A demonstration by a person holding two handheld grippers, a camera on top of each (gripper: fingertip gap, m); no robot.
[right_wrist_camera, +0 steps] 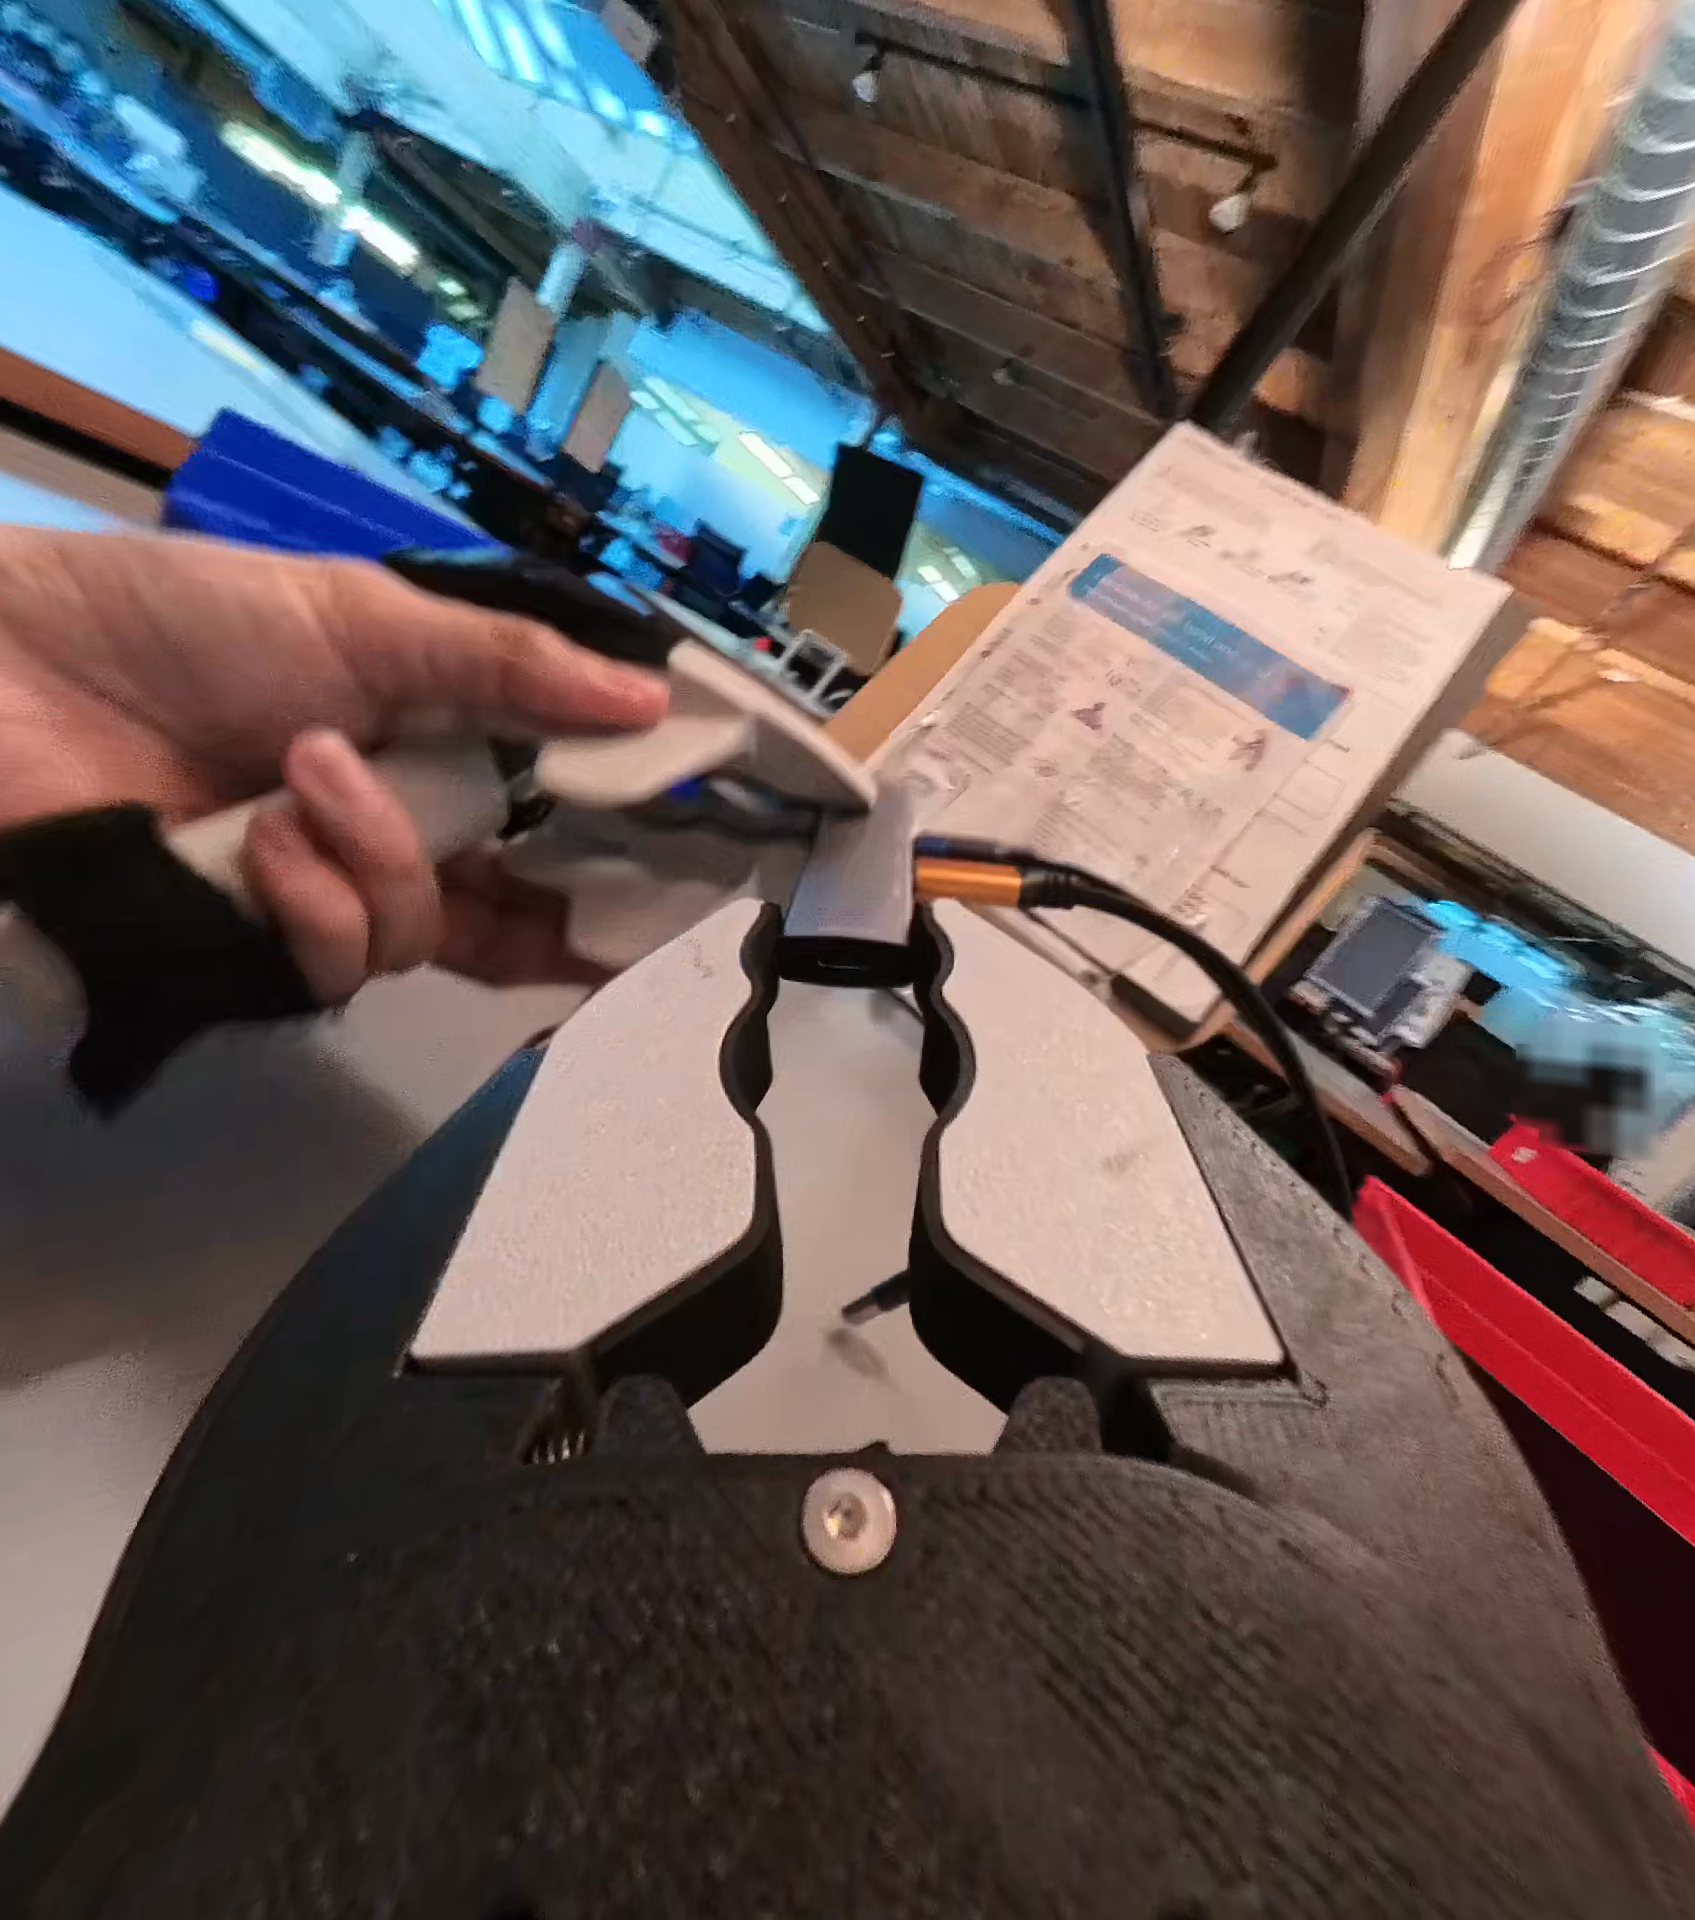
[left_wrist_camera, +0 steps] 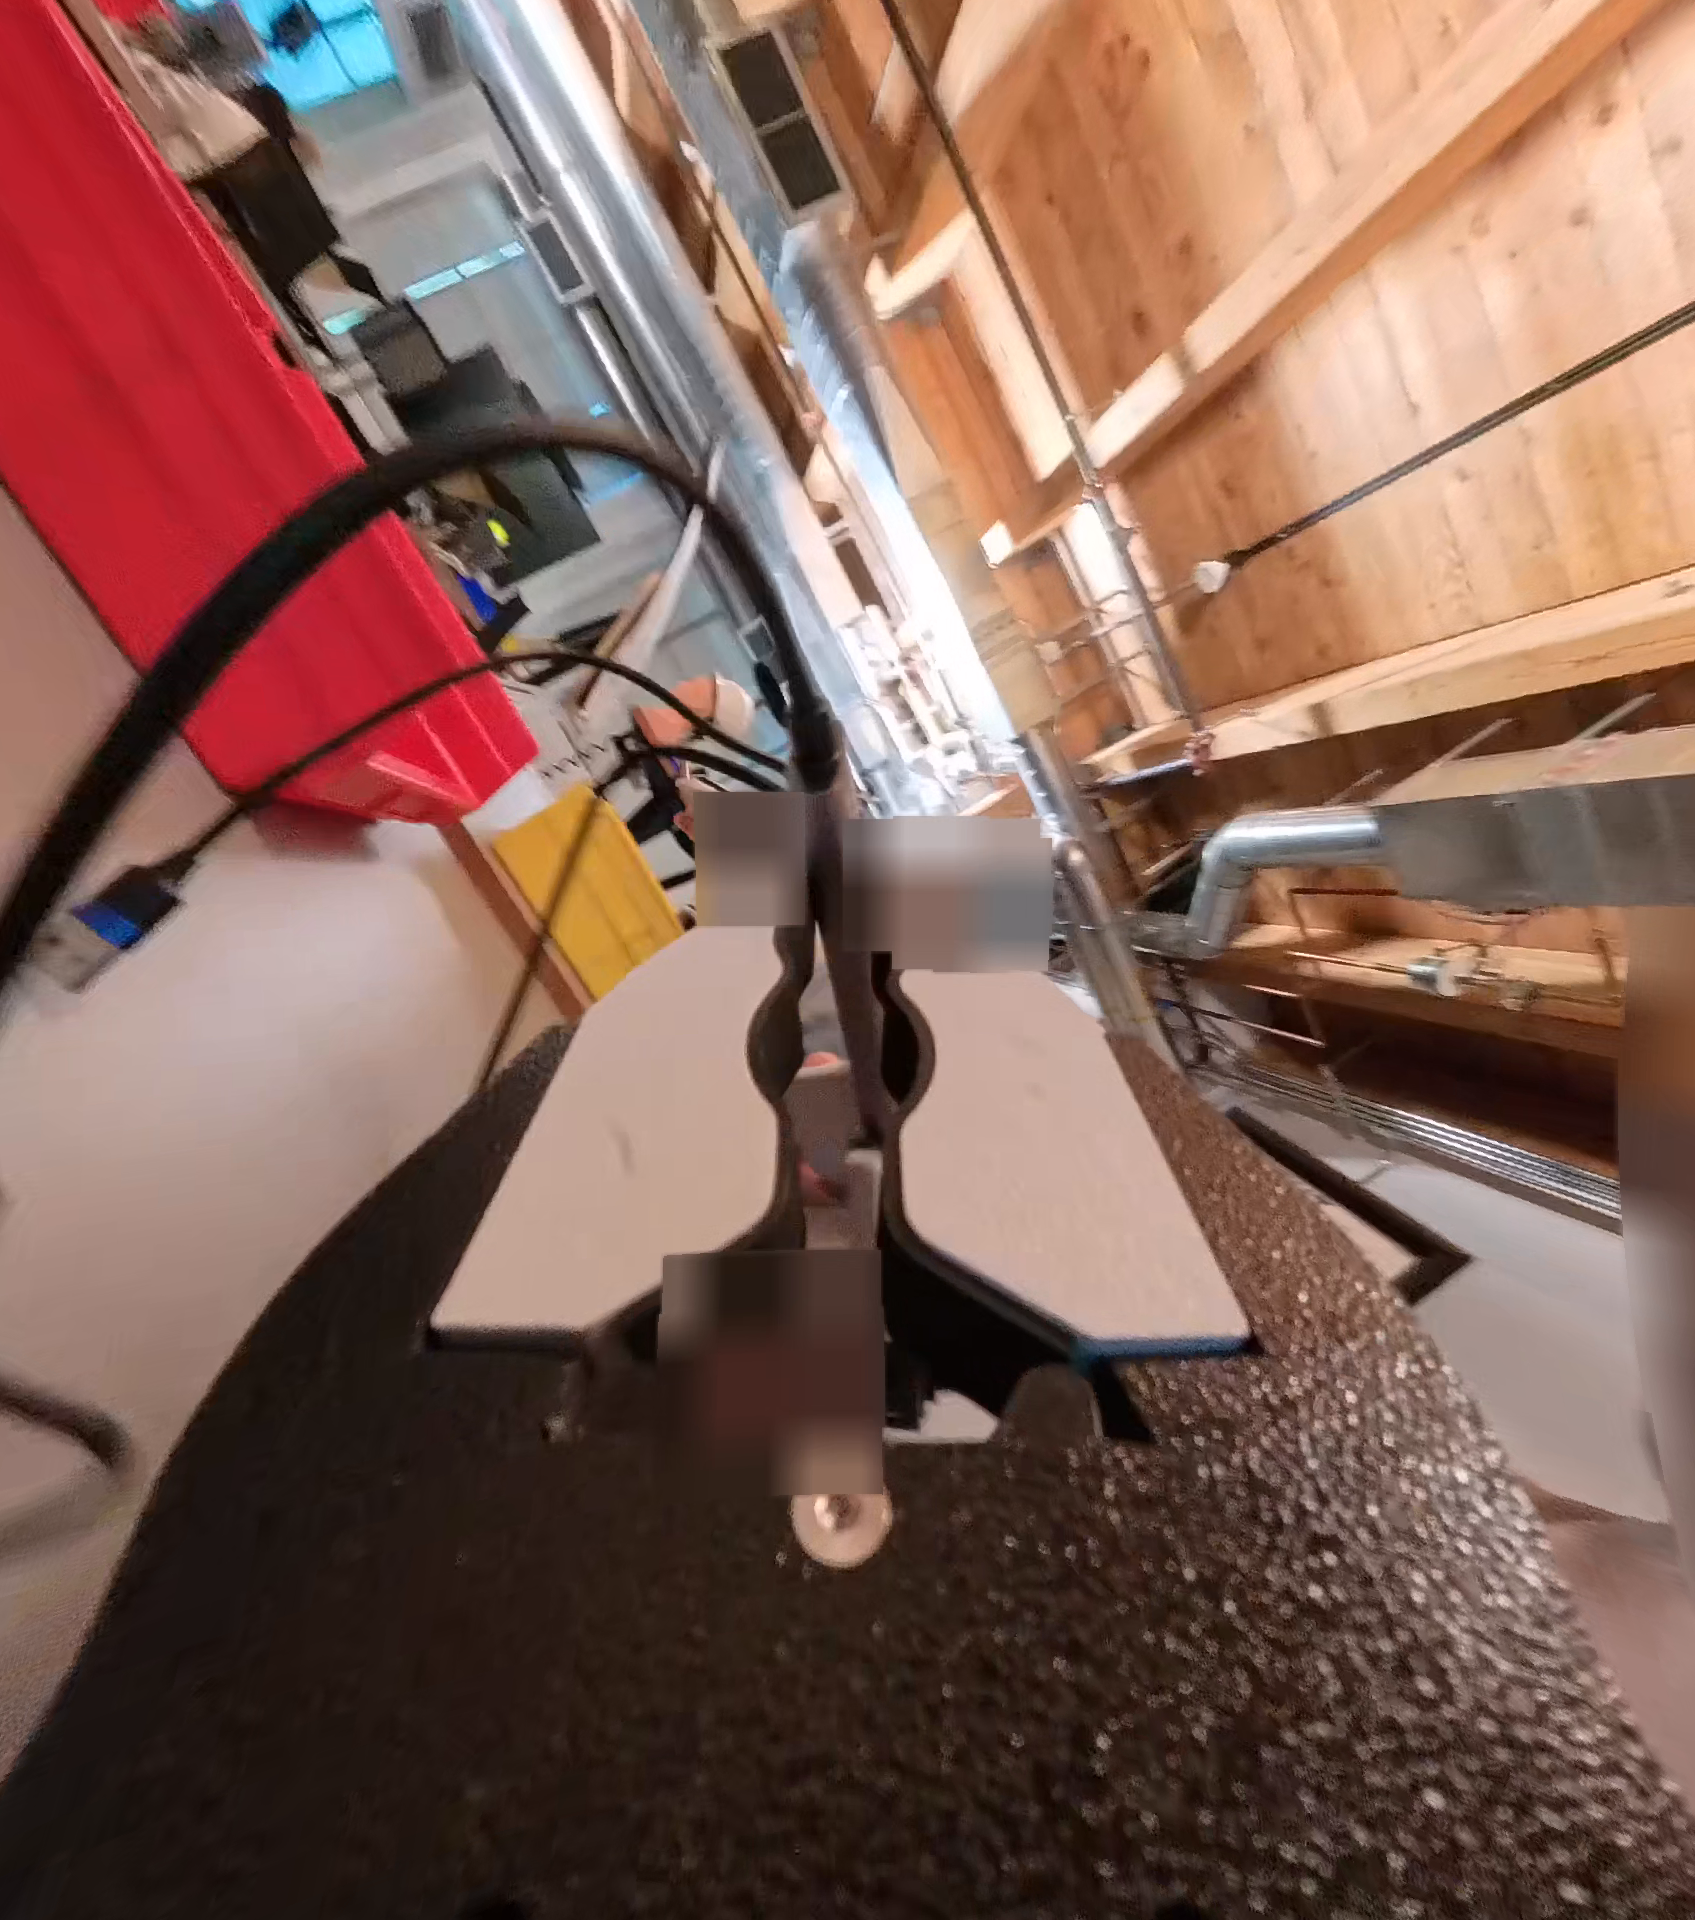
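The grey adapter block (right_wrist_camera: 843,914) sits pinched between the tips of your right gripper (right_wrist_camera: 843,961), lifted above the pale table (right_wrist_camera: 95,1247). An orange-collared plug (right_wrist_camera: 973,883) with a black lead enters its side, just right of your fingertips. Your left gripper (right_wrist_camera: 718,774) reaches in from the left, its fingers touching the far end of the block, with your hand (right_wrist_camera: 199,707) wrapped around its handle. In the left wrist view, that left gripper (left_wrist_camera: 838,1023) is closed narrowly on a dark piece running between its fingers, from which a thick black cable (left_wrist_camera: 303,540) arcs up and away to the left. A blue-tipped USB plug (left_wrist_camera: 110,925) hangs nearby on a thinner lead. Red bins (left_wrist_camera: 147,416) and a yellow bin (left_wrist_camera: 594,894) stand beyond.
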